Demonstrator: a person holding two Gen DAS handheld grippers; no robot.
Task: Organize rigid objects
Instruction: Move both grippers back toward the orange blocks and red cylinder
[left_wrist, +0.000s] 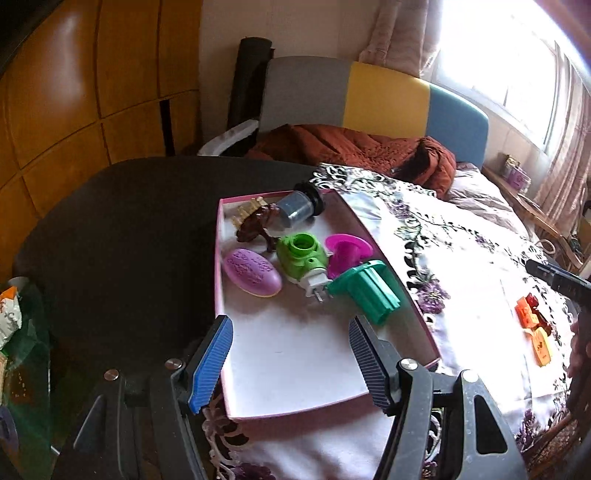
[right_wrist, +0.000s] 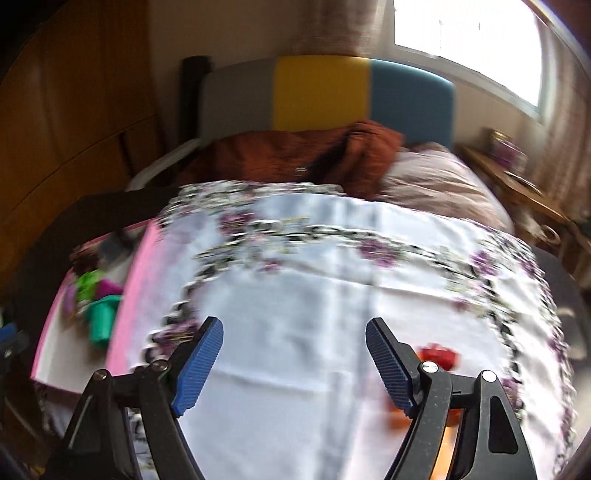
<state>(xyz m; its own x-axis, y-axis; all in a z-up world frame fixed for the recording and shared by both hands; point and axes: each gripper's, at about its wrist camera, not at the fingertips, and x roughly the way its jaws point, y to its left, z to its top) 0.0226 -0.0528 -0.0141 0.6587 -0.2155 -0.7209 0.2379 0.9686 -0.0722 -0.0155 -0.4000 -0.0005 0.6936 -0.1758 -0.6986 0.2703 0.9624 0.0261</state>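
1. The left gripper (left_wrist: 290, 328) is hanging with its blue fingers (left_wrist: 210, 365) spread wide and nothing between them, just above the bare near half of the pink box (left_wrist: 236, 413).
2. Inside the pink box, everything is crowding the far half: a teal flanged piece (left_wrist: 369, 290) is lying nearest the fingers, with a green plug adapter (left_wrist: 301, 256), a magenta funnel (left_wrist: 347, 251) and a purple oval (left_wrist: 252, 272) just beyond it.
3. Against the pink box's far wall, a brown figurine (left_wrist: 258, 221) and a clear jar with a black cap (left_wrist: 301, 206) are lying tipped over.
4. The box's near floor is showing open white, and its right wall is running along beside the floral cloth (left_wrist: 461, 258).
5. The right gripper (right_wrist: 294, 328) is spread wide too, gripping nothing, above open cloth well right of the pink box; this view is blurring.
6. Red and orange pieces (left_wrist: 533, 321) are sitting on the cloth far right of the pink box, partly hiding behind the right gripper's right finger (right_wrist: 388, 369) in the wrist view.
7. Beyond the pink box, a rust blanket (left_wrist: 351, 147) and a grey-yellow-blue headboard (left_wrist: 384, 99) are closing off the far side.
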